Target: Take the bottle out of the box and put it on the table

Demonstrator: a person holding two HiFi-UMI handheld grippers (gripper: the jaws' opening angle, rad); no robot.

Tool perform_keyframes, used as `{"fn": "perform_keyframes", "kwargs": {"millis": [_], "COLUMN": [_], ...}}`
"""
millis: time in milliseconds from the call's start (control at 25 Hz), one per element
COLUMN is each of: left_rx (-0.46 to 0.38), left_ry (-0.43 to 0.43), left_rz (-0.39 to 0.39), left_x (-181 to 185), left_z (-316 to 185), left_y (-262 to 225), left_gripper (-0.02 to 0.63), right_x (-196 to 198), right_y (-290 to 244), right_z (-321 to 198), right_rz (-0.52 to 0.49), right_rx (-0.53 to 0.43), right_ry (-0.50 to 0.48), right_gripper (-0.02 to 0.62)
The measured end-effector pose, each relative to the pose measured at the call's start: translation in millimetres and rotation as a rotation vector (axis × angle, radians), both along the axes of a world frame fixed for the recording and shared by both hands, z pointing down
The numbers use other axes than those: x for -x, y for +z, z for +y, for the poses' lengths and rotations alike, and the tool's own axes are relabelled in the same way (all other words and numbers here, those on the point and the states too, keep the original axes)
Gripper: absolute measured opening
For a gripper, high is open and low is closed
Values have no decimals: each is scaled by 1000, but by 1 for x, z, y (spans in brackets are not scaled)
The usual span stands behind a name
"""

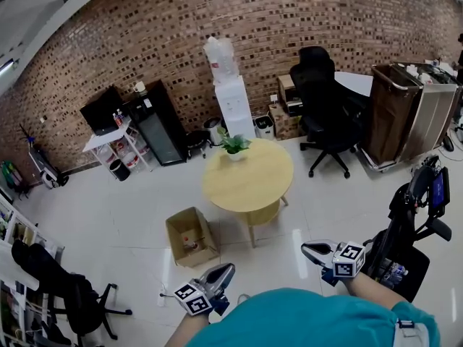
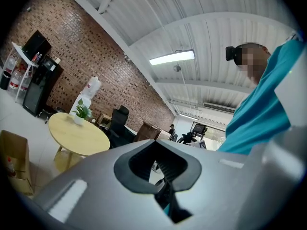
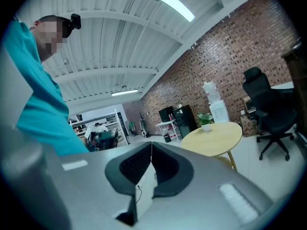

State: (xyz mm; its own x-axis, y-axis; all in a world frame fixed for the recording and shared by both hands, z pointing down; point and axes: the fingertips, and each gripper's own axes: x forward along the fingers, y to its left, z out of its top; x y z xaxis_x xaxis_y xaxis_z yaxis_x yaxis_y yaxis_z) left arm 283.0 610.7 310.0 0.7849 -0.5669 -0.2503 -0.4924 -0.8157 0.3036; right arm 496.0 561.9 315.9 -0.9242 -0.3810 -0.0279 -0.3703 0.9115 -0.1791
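An open cardboard box (image 1: 190, 236) stands on the white floor, left of a round yellow table (image 1: 249, 179). Something small, red and white, lies inside the box, likely the bottle (image 1: 189, 243). In the left gripper view the box (image 2: 14, 162) sits at the left edge, with the table (image 2: 79, 135) beyond it. My left gripper (image 1: 221, 274) is shut and empty, low in the head view, a little right of the box and nearer to me. My right gripper (image 1: 316, 251) is also shut and empty, farther right. Both pairs of jaws (image 2: 160, 164) (image 3: 151, 152) are pressed together with nothing between them.
A small potted plant (image 1: 234, 144) stands on the table's far edge. Behind it are a water dispenser (image 1: 233, 100), a black office chair (image 1: 325, 107), a black fridge (image 1: 155, 121) and a wooden cabinet (image 1: 401, 114). Another black chair (image 1: 65, 288) stands at lower left, black equipment (image 1: 412, 223) at right.
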Motion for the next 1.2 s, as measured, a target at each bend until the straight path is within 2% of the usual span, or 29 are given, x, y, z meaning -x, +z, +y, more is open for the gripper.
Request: {"fn": "perform_keyframes", "kwargs": {"millis": [200,400,640,760,880,1000,1200], "left_rx": [-30,-76,-46,-34,-27,-22,-32], "left_ry": [47,85,117,126,114,87,-17], "left_rz": [32,2,12,10,6,-21,-49], "left_x": [61,141,228,253,247,217,167], "left_z": [-35,-73,-115,-133,-154,-185,-257], "left_y": [-10,-10,-11,-9,-6,-1,24], "left_gripper": [0,0,0,0,0,0,0], "right_x": [61,131,218,243,231,195,156], "right_y": [-19,-29,-33,-38,-38,-30,8], "right_z": [-29,-62,-95,-111,-137,-178,-271], "right_rz": [16,23,61,78,58,42,11], "right_rx": [-3,-17,-11,-7,15,29,18], "right_ry": [57,107,137,147,151,142,25], "right_gripper": [3,3,5,5,5,5,5]}}
